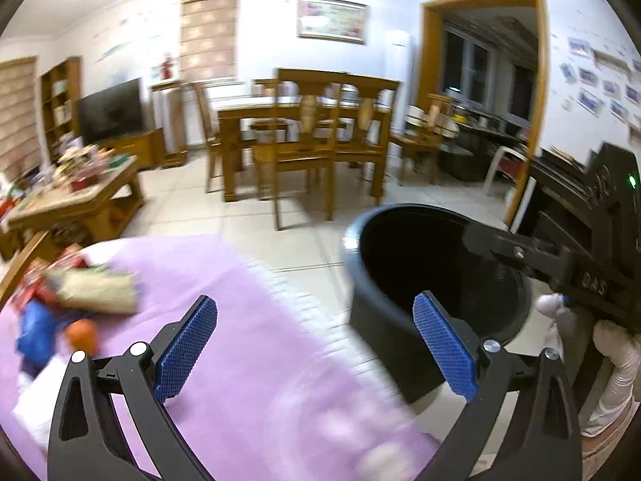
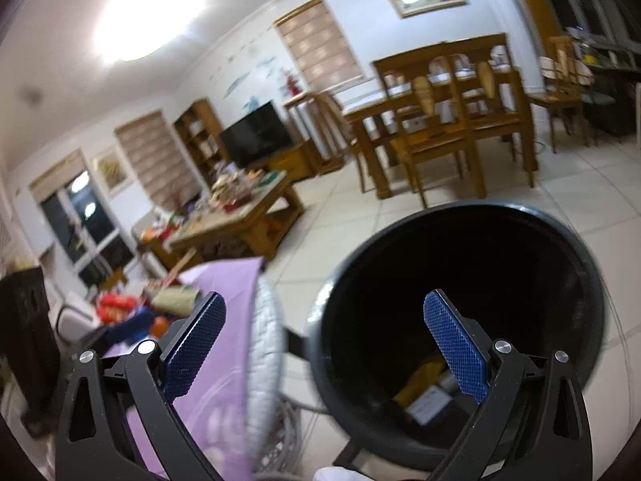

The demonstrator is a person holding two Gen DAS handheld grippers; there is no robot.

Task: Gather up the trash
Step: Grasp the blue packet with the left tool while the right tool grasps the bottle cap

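Observation:
A black trash bin [image 1: 384,312] stands on the floor beside a table with a purple cloth [image 1: 248,340]. In the right wrist view the bin [image 2: 460,320] holds yellow and white scraps at its bottom. Trash lies on the cloth's far left: a tan packet [image 1: 96,290], red wrappers [image 1: 36,280], a blue wrapper [image 1: 36,332] and an orange ball [image 1: 82,334]. The pile also shows in the right wrist view [image 2: 136,316]. My left gripper [image 1: 316,344] is open and empty above the cloth's edge. My right gripper [image 2: 324,340] is open and empty over the bin; it shows in the left wrist view [image 1: 500,248] at the bin's rim.
A cluttered wooden coffee table [image 1: 76,196] stands at left. A dining table with chairs [image 1: 304,136] is behind, on a tiled floor [image 1: 248,220]. A TV [image 1: 110,110] is at the back. A grey woven chair edge [image 2: 264,360] sits by the cloth.

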